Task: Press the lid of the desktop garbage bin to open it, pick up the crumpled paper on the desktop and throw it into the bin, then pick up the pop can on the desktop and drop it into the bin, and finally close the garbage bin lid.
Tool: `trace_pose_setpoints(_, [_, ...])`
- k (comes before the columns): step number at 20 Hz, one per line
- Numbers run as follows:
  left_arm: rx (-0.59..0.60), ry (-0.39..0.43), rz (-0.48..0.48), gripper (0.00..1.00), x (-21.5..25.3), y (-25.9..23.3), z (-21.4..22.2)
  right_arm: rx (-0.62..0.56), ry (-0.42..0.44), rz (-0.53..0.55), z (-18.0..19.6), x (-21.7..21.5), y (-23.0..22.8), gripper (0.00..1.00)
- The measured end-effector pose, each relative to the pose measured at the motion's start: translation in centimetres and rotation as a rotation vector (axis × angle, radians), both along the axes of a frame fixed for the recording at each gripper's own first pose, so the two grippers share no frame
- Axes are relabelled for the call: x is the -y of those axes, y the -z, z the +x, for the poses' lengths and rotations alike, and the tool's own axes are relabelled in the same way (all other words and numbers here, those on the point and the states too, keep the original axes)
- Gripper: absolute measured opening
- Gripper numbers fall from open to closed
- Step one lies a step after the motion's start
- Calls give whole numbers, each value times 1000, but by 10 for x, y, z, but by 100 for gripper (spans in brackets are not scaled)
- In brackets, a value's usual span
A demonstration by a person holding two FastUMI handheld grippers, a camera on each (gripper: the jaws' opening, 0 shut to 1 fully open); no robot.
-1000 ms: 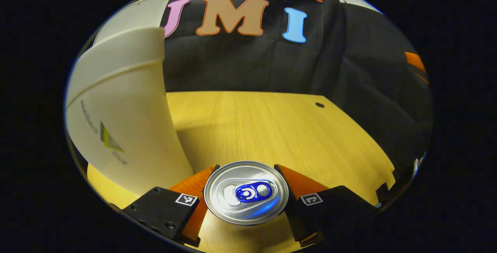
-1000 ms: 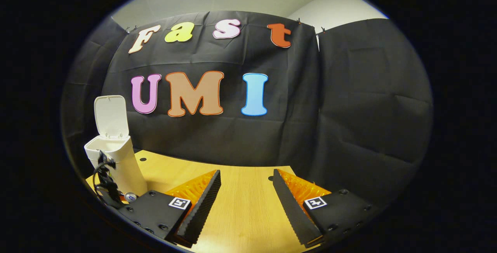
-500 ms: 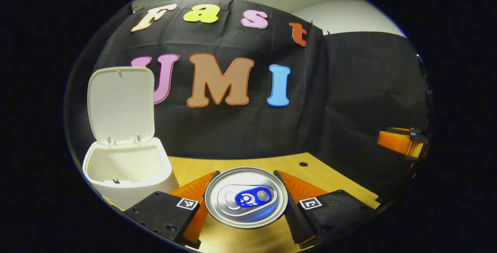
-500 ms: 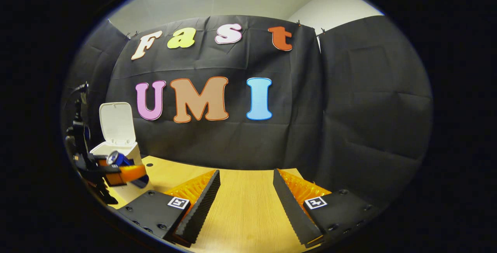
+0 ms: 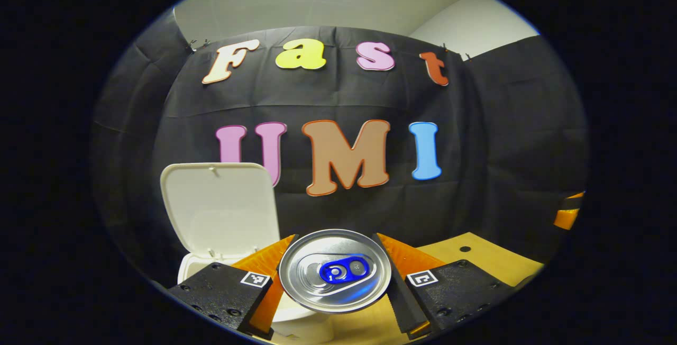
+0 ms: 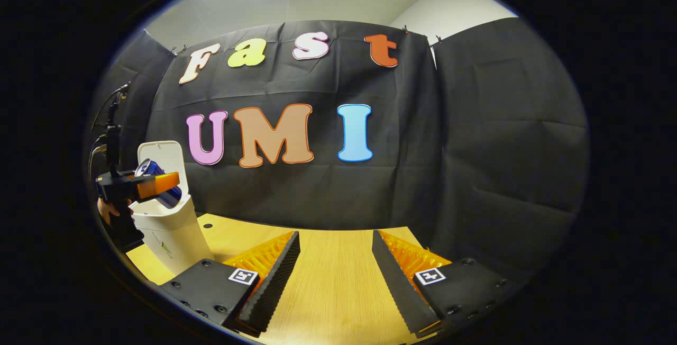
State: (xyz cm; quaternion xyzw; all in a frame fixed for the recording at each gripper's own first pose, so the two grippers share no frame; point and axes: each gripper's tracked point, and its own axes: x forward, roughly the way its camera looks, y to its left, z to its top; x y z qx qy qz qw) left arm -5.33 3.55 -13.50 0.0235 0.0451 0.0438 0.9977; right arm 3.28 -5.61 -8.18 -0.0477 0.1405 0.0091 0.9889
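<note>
In the left gripper view, one white garbage bin (image 5: 197, 270) sits at lower left, its lid (image 5: 220, 209) standing open and upright behind the mouth. At bottom centre, the left tongs (image 5: 335, 273) grip one pop can (image 5: 335, 270), a finger pressed against each side; the silver top with its blue pull tab faces the camera. Any writing on the can top is too small to read. The can hangs in the air just right of the bin's mouth, with the wooden bench (image 5: 486, 257) at lower right.

In the right gripper view, the same can, blue-sided and tilted, shows at middle left, held above the open bin, which carries a small logo on its side wall, too small to read. A hand (image 6: 106, 210) holds that gripper at the far left edge. At bottom centre, the right tongs (image 6: 336, 265) stand open with nothing between the fingers, over bare bench.
</note>
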Motion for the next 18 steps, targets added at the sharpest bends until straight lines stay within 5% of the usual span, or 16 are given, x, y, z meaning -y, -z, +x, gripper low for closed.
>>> trace_pose_setpoints(6, [-98,-202,-19,78,-7,10,10,-24,-5,-2,-4,-3,8,93])
trace_pose_setpoints(13, [-161,-298,-23,85,-28,36,5,-23,-32,-12,-7,-10,8,93])
trace_pose_setpoints(14, [-145,-307,-22,93,-28,31,1,-23,-40,-9,-7,-11,8,93])
trace_pose_setpoints(18, [-63,-329,1,94,-25,-13,-5,-9,-83,8,2,-20,9,94])
